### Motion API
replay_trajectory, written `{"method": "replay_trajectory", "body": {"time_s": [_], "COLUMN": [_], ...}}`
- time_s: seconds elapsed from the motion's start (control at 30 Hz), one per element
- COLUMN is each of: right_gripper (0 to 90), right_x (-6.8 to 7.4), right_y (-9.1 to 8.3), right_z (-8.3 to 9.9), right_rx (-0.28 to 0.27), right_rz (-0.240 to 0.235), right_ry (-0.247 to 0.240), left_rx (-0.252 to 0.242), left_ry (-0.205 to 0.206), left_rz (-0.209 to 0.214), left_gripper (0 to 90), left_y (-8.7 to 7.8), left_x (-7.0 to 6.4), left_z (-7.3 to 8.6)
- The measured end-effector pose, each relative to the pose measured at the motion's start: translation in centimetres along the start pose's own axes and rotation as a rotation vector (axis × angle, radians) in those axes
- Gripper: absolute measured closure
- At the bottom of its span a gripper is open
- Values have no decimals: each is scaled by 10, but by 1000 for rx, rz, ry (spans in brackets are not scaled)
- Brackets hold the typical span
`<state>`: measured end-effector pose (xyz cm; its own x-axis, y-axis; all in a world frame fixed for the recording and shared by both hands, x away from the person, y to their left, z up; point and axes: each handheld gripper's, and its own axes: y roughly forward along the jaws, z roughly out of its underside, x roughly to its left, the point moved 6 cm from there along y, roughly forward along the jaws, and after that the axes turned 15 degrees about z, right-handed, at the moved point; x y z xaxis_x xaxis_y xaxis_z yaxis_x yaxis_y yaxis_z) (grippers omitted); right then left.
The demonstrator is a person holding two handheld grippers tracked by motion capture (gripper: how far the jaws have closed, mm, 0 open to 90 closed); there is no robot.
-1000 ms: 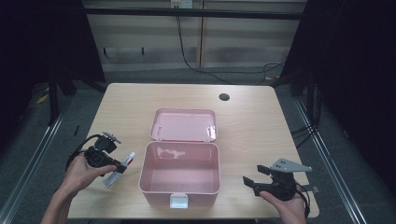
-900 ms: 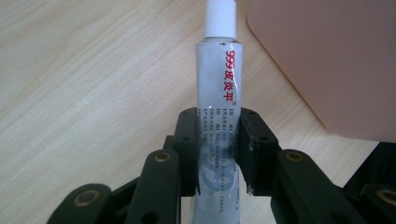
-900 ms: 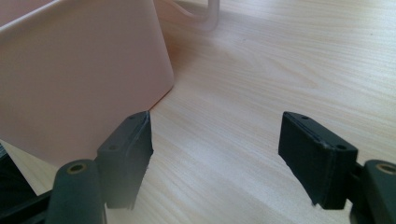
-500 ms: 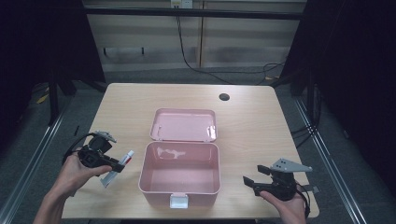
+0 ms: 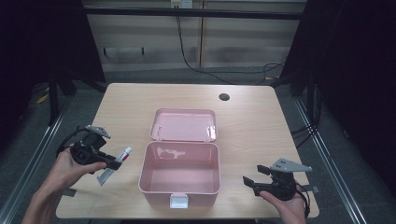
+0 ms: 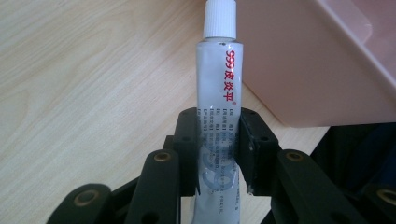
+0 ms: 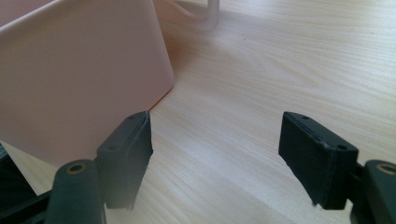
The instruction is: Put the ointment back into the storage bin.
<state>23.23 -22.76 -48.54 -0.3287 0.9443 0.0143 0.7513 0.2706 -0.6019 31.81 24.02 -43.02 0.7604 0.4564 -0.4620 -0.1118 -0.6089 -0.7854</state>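
— What sort of place are we looking at here?
— It's looking like a lab or recording room: a pale wooden surface [image 5: 261,126] is sitting between dark curtains [image 5: 345,70].
— Anything else pointing that way?
— Black cables [image 5: 196,56] are trailing across the grey floor [image 5: 140,77], and metal frame rails [image 5: 44,140] are flanking both sides.

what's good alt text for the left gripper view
Two black jaws of the left gripper clamp a white tube with red print, its white cap pointing away. It is over a pale wooden table, beside a pink box.
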Motion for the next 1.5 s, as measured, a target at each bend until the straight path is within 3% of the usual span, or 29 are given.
{"method": "replay_trajectory", "body": {"time_s": [0.17, 0.57, 0.77, 1.0, 1.23, 1.43, 1.5], "right_gripper": [253, 253, 251, 247, 246, 247, 245], "right_x": [0, 0, 1, 0, 0, 0, 0], "right_y": [0, 0, 0, 1, 1, 1, 1], "right_z": [0, 0, 0, 0, 0, 0, 0], "right_rx": [2, 4, 3, 6, 7, 7, 6], "right_rz": [-2, -4, -5, -5, -4, -4, -4], "right_ry": [0, 2, 3, 2, 4, 2, 3], "left_rx": [20, 3, 31, 40, 71, 69, 90], "left_ry": [22, 59, 106, 112, 154, 159, 190], "left_rz": [-10, -13, -3, -1, 22, 22, 43], "left_gripper": [708, 707, 707, 708, 707, 708, 707], "left_y": [-7, -31, -31, -30, -26, -24, -22], "left_x": [-4, -22, -35, -43, -55, -61, -64], "left_z": [-5, -21, -32, -41, -44, -52, -55]}}
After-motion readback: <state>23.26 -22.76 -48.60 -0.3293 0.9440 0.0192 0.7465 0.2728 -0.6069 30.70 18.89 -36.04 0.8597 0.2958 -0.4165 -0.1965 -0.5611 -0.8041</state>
